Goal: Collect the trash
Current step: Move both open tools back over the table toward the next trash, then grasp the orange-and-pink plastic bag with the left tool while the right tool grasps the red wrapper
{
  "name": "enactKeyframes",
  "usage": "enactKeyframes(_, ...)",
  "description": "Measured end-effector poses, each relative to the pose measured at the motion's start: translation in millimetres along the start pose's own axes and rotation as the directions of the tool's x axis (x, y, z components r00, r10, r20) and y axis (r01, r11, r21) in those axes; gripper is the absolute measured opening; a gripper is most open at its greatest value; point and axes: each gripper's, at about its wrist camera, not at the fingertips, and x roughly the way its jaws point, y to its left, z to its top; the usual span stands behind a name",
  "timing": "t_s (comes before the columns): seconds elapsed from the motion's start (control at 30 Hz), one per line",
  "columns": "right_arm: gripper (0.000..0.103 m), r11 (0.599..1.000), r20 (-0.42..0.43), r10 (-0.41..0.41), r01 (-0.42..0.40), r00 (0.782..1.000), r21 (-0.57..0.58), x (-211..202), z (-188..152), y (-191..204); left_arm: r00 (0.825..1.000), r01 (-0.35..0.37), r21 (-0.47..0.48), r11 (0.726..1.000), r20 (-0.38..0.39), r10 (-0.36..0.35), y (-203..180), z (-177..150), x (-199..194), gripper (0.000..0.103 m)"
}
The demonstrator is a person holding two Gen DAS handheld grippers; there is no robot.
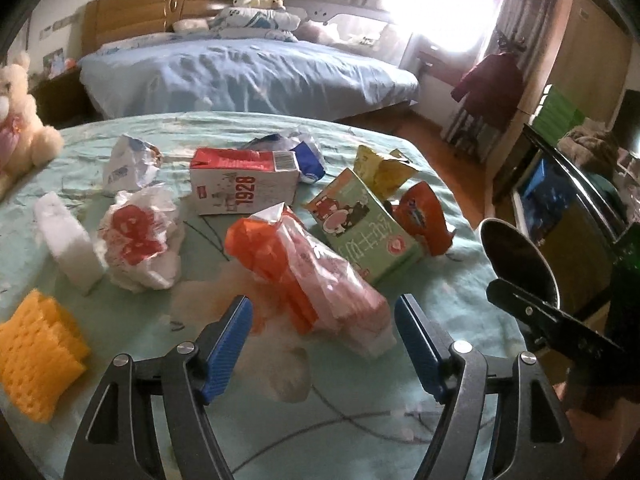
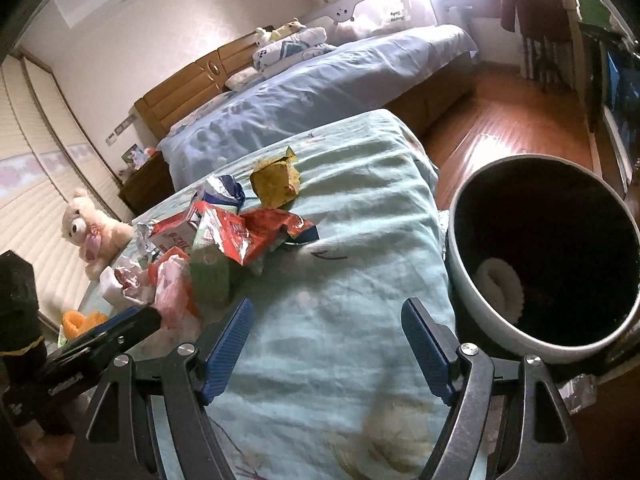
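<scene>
**Open tongs over a loose plastic bag: a thin catch is the risk**

The left gripper (image 1: 323, 320) stands with its blue ribbed pads wide apart and nothing between them. Just ahead, in the lower middle of the left wrist view, lies the crumpled orange-and-clear plastic bag (image 1: 304, 276), its near end reaching into the gap between the pads. The right gripper (image 2: 326, 328) is also spread and empty, over bare pale-green patterned cloth (image 2: 360, 240) in the lower middle of its view.

The bag looks thin and slack, so a close at this height could probably catch only a fold and let the rest trail or slip out on the way to the bin. It also lies close to the green printed carton (image 1: 366, 232) at centre right, which a sweep could drag along. The white-rimmed round bin with a dark inside (image 2: 544, 256) sits at the right of the right wrist view, against the cloth's edge; a careless swing might knock it.

Further out, toward the upper middle, lie the red-and-white "1928" carton (image 1: 244, 186), the yellow foil packet (image 1: 384, 170) and the white paper wrapper with a red print (image 1: 140, 240).
</scene>
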Motion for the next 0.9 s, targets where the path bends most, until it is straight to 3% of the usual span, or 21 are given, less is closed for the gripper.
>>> enactKeyframes(0.17,0.078,1.0,-0.016,0.021,-0.021,1.0,0.003,8,1,5,1.0,-0.028,0.025,0.999,-0.001,0.028,2,6,14,0.073)
enactKeyframes(0.23,0.078,0.999,-0.016,0.036,-0.036,0.999,0.008,10,2,8,1.0,-0.017,0.029,0.999,0.006,0.017,5,4,13,0.066)
enactKeyframes(0.3,0.078,0.998,-0.007,0.056,-0.056,0.998,0.017,11,3,11,1.0,0.001,0.036,0.999,0.002,-0.002,11,3,14,0.051)
enactKeyframes(0.4,0.076,0.996,0.017,0.086,-0.087,0.996,0.035,12,8,14,1.0,0.012,0.053,0.999,0.006,-0.012,18,1,10,0.039)
enactKeyframes(0.6,0.065,0.987,0.029,0.122,-0.125,0.992,0.105,26,24,13,0.999,0.037,0.042,0.998,-0.003,-0.037,31,-3,3,0.037)
enactKeyframes(0.7,0.051,0.981,-0.003,0.142,-0.141,0.99,0.135,44,30,13,0.999,0.036,0.043,0.998,-0.003,-0.036,31,-3,2,0.037)
enactKeyframes(0.87,0.008,0.968,-0.061,0.201,-0.188,0.978,0.168,65,28,16,1.0,0.025,0.042,0.999,-0.008,-0.025,28,-2,4,0.047)
enactKeyframes(0.9,0.007,0.969,-0.059,0.2,-0.189,0.978,0.158,64,26,18,1.0,0.022,0.041,0.999,-0.008,-0.022,27,-2,5,0.048)
